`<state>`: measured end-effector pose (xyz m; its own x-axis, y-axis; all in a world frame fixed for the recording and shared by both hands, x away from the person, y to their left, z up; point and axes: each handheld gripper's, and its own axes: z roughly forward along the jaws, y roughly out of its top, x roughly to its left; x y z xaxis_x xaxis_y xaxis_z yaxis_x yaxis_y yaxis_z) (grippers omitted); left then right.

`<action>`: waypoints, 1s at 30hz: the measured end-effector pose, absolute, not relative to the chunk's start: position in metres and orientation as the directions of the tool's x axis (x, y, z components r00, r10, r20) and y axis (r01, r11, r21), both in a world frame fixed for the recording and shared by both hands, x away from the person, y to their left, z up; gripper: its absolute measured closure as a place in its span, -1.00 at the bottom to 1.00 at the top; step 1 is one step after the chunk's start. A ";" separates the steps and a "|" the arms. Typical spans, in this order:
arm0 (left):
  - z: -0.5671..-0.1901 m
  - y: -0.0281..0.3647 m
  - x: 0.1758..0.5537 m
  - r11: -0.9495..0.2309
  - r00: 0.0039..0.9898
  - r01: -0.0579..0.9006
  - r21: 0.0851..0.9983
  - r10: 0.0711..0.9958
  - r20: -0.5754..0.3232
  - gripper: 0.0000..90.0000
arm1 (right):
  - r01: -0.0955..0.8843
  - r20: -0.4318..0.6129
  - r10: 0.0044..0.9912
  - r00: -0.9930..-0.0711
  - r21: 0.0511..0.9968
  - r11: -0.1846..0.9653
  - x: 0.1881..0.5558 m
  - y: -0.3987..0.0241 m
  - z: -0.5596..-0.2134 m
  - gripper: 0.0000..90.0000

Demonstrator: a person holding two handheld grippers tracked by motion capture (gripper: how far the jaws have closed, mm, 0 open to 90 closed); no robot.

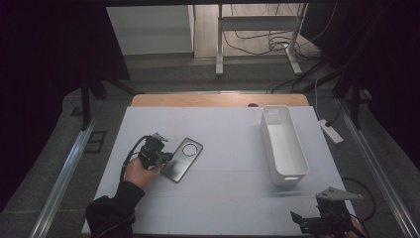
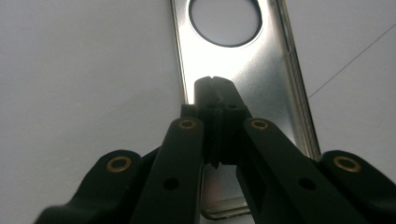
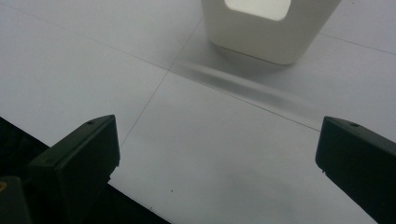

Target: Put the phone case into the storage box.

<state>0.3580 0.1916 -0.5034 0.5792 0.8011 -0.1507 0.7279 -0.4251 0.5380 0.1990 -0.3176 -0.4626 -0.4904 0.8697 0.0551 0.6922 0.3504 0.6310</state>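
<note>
The desk (image 1: 233,198) is covered by a pale grey-white sheet with thin seam lines crossing it, and a strip of light wood shows along its far edge. The room around it is dim, with dark curtains at both sides. Beyond the desk lies a grey floor (image 1: 163,74) where a white metal frame on two legs (image 1: 257,29) stands among loose black cables. A white power strip (image 1: 331,131) lies on the floor off the desk's right edge.

A flat, shiny silver metal plate with rounded corners and a large round hole near one end (image 1: 183,159) lies on the left half of the desk. Its long axis runs diagonally: the holed end points away from the person and to the right, the plain end towards the person and to the left. In the left gripper view the plate runs straight away along the jaws, hole at the far end.

The left hand-held gripper (image 1: 166,157) sits at the plate's near end, its jaws pressed together with no gap between the pads; in the left gripper view they lie over the plate's near part, but whether they pinch its edge cannot be told.

The right hand-held gripper (image 3: 217,161) is at the desk's near right corner, jaws wide apart and empty above bare sheet. A long white plastic bin with a cut-out handle (image 1: 283,144) stands on the right half, well apart from the plate.
</note>
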 end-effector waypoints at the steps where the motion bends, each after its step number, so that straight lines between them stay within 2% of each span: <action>1: -0.501 0.192 0.358 -0.424 0.579 0.726 0.542 0.802 -0.149 0.97 | 0.692 0.055 0.869 -0.492 0.630 0.352 0.199 -0.318 -0.463 -1.00; 6: -0.495 0.195 0.356 -0.426 0.575 0.722 0.545 0.808 -0.130 0.85 | 0.692 0.052 0.869 -0.493 0.629 0.355 0.199 -0.317 -0.463 -1.00; 10: -0.492 0.197 0.357 -0.416 0.566 0.723 0.552 0.814 -0.129 0.61 | 0.692 0.052 0.869 -0.493 0.628 0.355 0.199 -0.317 -0.463 -1.00; 11: -0.490 0.199 0.357 -0.412 0.563 0.725 0.552 0.816 -0.129 0.61 | 0.692 0.052 0.868 -0.493 0.628 0.356 0.199 -0.317 -0.463 -1.00; 19: -0.484 0.201 0.364 -0.398 0.552 0.723 0.565 0.825 -0.124 -0.03 | 0.694 0.053 0.868 -0.493 0.625 0.356 0.200 -0.317 -0.463 -1.00; 22: -0.483 0.201 0.366 -0.394 0.546 0.722 0.569 0.830 -0.118 -0.21 | 0.695 0.053 0.868 -0.493 0.625 0.356 0.200 -0.317 -0.463 -1.00; 24: -0.483 0.201 0.368 -0.392 0.541 0.730 0.560 0.832 -0.124 -0.41 | 0.694 0.053 0.868 -0.493 0.625 0.356 0.200 -0.317 -0.463 -1.00; 30: -0.483 0.202 0.372 -0.390 0.535 0.739 0.549 0.836 -0.126 -0.65 | 0.695 0.054 0.868 -0.494 0.625 0.357 0.200 -0.317 -0.463 -1.00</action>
